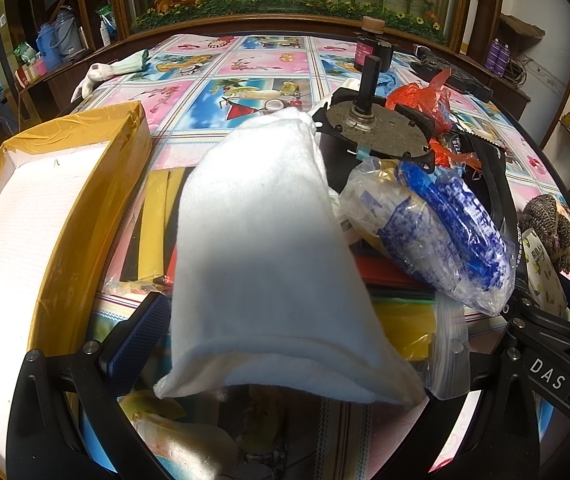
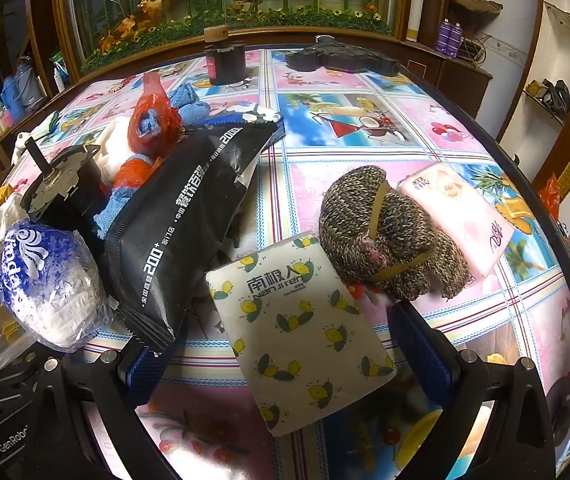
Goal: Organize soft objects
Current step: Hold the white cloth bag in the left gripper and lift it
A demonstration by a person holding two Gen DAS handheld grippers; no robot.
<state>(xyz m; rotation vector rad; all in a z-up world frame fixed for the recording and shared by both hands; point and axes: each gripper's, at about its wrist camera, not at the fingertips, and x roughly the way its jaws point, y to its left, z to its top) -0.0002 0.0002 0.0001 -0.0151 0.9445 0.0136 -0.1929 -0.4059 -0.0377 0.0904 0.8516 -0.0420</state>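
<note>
Lying between the wide-open fingers of the left gripper (image 1: 277, 344), a white sock (image 1: 269, 248) fills the centre of the left wrist frame, its cuff toward the lower edge; whether the pads touch it I cannot tell. At left stands a yellow-taped box (image 1: 85, 184) on the desk (image 1: 205, 64). The right gripper (image 2: 285, 356) is spread open too, with a lemon-print tissue pack (image 2: 301, 332) between its fingers at lower centre, untouched. Just beside it, up right, sit knitted gloves (image 2: 389, 228) and a pink tissue pack (image 2: 461, 216).
</note>
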